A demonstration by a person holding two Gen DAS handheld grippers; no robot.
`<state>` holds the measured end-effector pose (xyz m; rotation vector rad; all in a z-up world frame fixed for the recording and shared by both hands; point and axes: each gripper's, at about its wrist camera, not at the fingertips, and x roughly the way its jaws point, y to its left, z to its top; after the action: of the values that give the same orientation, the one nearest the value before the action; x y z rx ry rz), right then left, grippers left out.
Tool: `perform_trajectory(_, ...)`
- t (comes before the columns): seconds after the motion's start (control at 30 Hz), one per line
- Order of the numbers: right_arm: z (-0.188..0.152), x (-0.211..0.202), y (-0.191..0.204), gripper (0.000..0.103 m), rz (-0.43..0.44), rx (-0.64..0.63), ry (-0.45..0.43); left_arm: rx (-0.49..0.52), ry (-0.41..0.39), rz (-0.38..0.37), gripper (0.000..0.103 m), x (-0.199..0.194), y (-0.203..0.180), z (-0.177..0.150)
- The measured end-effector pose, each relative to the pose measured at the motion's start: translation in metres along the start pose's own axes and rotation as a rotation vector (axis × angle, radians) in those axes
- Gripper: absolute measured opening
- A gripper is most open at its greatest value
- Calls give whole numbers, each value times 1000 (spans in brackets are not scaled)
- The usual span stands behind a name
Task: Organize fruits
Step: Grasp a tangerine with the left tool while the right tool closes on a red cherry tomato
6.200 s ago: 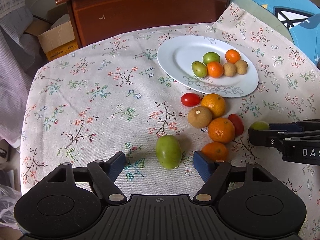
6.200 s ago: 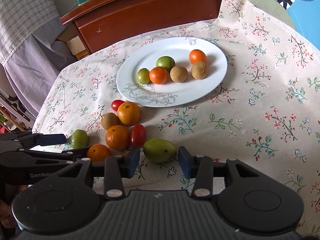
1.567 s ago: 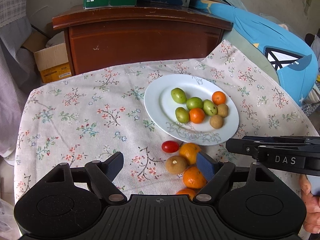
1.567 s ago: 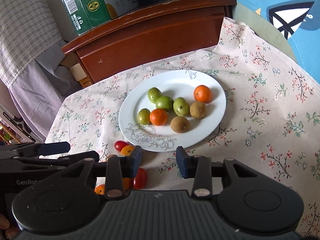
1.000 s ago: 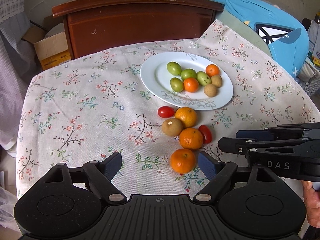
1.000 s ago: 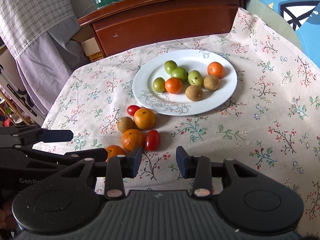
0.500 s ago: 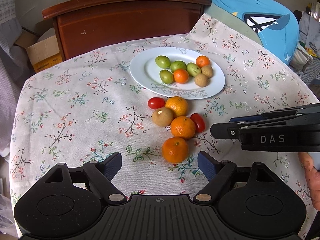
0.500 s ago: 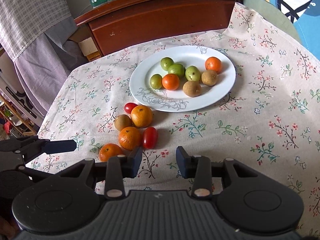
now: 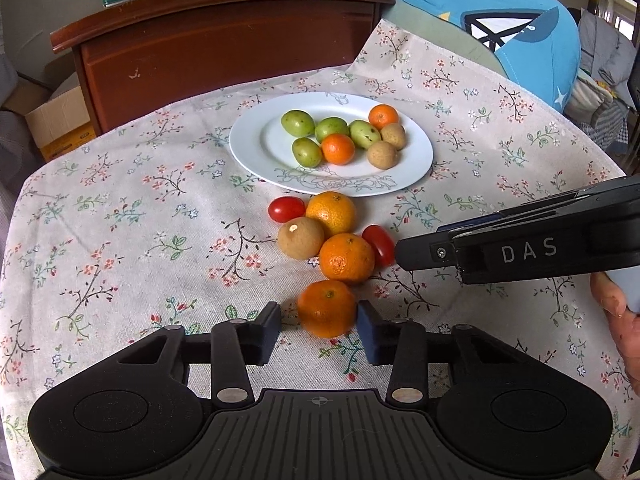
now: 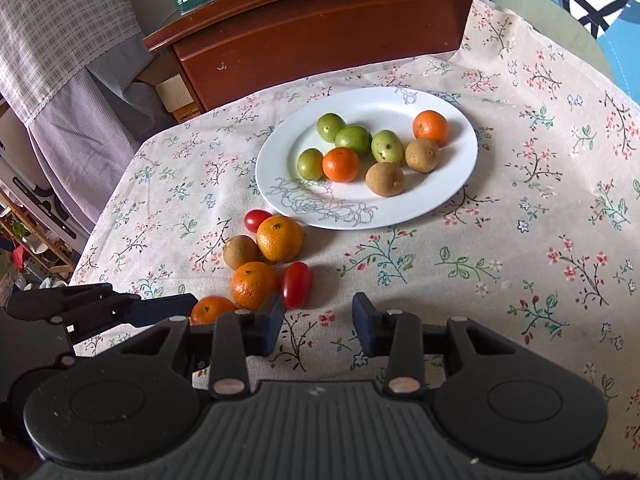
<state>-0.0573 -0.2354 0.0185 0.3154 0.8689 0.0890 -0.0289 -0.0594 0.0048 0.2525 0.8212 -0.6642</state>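
Observation:
A white plate [image 9: 256, 148] at the table's far middle holds several green fruits, two small oranges and two brown fruits. In front of it lie loose fruits: two cherry tomatoes [image 9: 285, 209], a brown fruit [image 9: 300, 237] and three oranges. My left gripper [image 9: 318, 330] is open with the nearest orange [image 9: 327, 308] between its pads, the right pad close to it. My right gripper [image 10: 318, 320] is open and empty, just right of a cherry tomato [image 10: 297, 279], above the cloth. The plate also shows in the right wrist view [image 10: 460, 184].
A floral cloth [image 9: 120, 216] covers the table. A dark wooden cabinet [image 9: 224, 40] stands behind it, with a cardboard box [image 9: 56, 124] to its left. A blue cushion [image 9: 500, 24] lies at the back right. The right gripper's body [image 9: 520, 244] reaches in beside the loose fruit.
My left gripper has moved forward and narrowed around the nearest orange. My right gripper has come lower and closer to the loose fruit. Earlier, two green fruits went from the cloth onto the plate.

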Motion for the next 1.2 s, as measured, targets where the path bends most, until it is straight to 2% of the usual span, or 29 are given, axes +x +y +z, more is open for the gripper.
perform_trajectory(0.07,0,3,1,38,4,-6,5,-10,-3,-2,29,-1,3,1)
perform_trajectory(0.33,2,11,12,39,15,-83,1,-112,6,97,29,-3,28,4)
perform_trajectory(0.5,3,15,12,39,-40,-101,5,-132,0,108,29,-3,31,6)
perform_trajectory(0.83,3,20,16,39,-32,-108,-20,-141,6,109,32,0,30,7)
perform_trajectory(0.9,4,21,15,39,-27,-104,-21,-144,6,96,38,0,30,7)
perform_trajectory(0.93,4,21,15,38,-28,-106,-23,-143,5,92,42,1,29,7)
perform_trajectory(1.1,3,23,18,31,-32,-124,-37,-101,-2,112,40,2,23,6)
perform_trajectory(1.2,3,24,20,21,-30,-133,-39,-96,-10,124,30,1,24,6)
